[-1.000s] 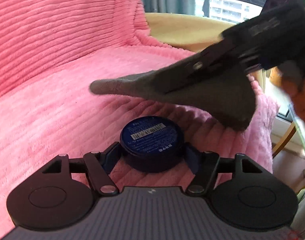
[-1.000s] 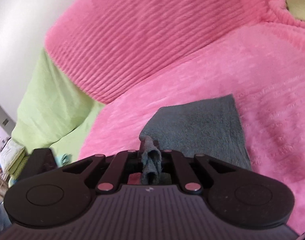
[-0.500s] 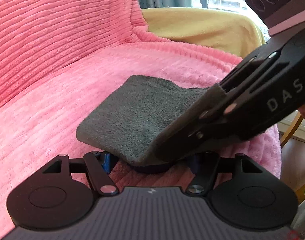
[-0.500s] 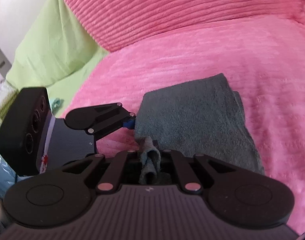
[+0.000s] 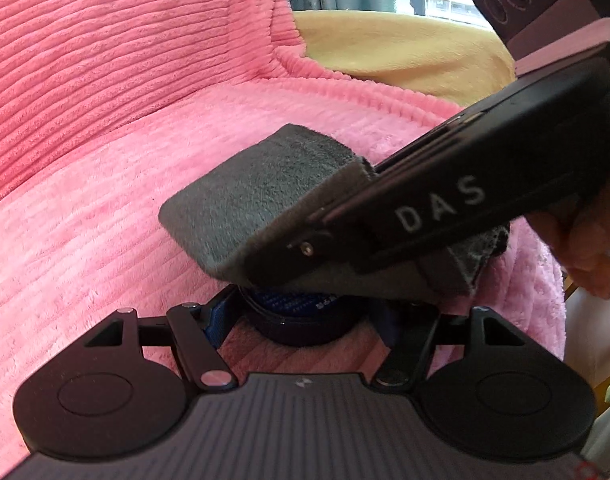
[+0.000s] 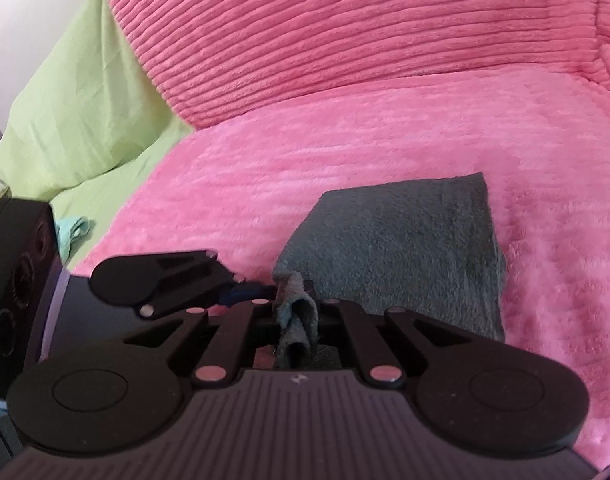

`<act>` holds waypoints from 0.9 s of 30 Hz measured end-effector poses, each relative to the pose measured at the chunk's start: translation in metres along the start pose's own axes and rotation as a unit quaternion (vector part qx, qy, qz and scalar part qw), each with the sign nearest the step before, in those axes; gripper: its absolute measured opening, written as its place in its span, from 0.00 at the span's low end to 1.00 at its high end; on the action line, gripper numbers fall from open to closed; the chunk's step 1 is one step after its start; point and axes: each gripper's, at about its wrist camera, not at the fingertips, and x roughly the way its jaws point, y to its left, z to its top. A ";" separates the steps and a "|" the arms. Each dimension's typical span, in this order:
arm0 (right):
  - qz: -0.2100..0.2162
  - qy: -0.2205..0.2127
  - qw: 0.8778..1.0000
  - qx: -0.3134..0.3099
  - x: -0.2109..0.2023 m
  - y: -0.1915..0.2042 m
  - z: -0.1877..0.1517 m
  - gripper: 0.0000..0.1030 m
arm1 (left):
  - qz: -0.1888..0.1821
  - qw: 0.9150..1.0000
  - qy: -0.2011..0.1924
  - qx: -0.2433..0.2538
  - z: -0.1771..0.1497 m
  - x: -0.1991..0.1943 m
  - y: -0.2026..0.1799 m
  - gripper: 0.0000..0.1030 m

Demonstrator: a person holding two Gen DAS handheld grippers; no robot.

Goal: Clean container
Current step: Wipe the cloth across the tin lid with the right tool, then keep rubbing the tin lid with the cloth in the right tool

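1. We count one round dark-blue container (image 5: 301, 316), mostly covered.
2. We count one grey cloth (image 5: 261, 204) lying over it; the right wrist view shows the same cloth (image 6: 405, 248).
3. We count two grippers: the left gripper (image 5: 301, 320) and the right gripper (image 6: 297, 312).
4. We count one pink ribbed blanket (image 5: 105, 200).
5. We count one green cover (image 6: 77, 92) and one yellow cover (image 5: 405, 52).
6. We count one small pale-teal scrap (image 6: 73, 230) on the green.
7. We count one bare hand (image 5: 589, 240).
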 end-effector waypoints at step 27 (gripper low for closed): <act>-0.069 -0.035 0.997 0.006 -0.005 -0.012 0.001 0.01 | 0.014 1.000 -0.005 0.008 0.003 0.003 -0.002 0.67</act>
